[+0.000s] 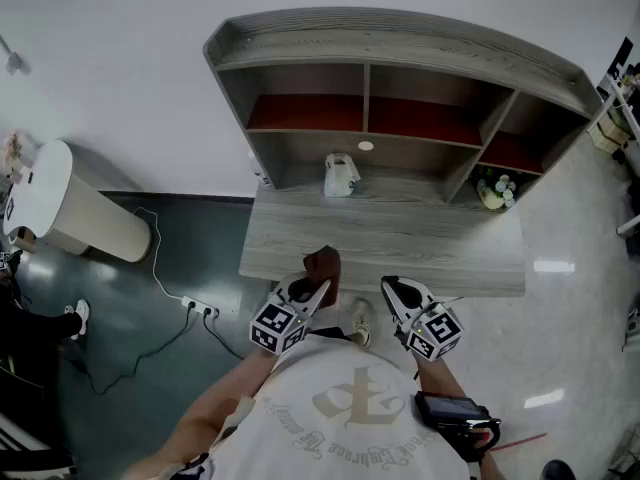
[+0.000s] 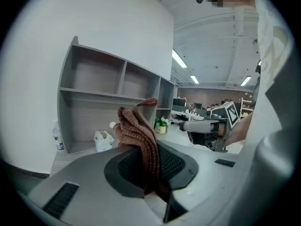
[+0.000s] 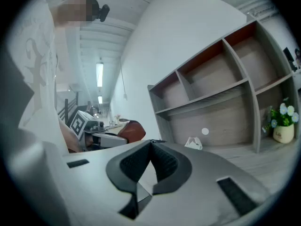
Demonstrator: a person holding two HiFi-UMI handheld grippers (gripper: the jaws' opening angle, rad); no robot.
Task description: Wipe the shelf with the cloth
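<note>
Item 1. Shelf unit (image 1: 400,34): grey wood-grain, set against a white wall, with upper compartments backed in red and a lower row open onto a desktop (image 1: 420,243).

Item 2. Cloth (image 1: 323,262): brown, knitted and bunched. It is held over the near edge of the desktop, left of centre, well short of the compartments.

Item 3. Left gripper (image 1: 320,288): jaws are clamped on the cloth, whose folds stand up out of the pads.

Item 4. Right gripper (image 1: 391,286): jaws are drawn together with tips meeting, and nothing is held. It is placed just right of the left gripper, at the desktop's near edge.

Item 5. Small white container (image 1: 341,175): stood at the far side of the desktop, in the middle lower bay.

Item 6. Potted plant (image 1: 493,190): placed in the right lower bay.

Item 7. White bin (image 1: 62,204): seen on the dark floor at far left, with a power strip (image 1: 200,309) and cable nearby.
</note>
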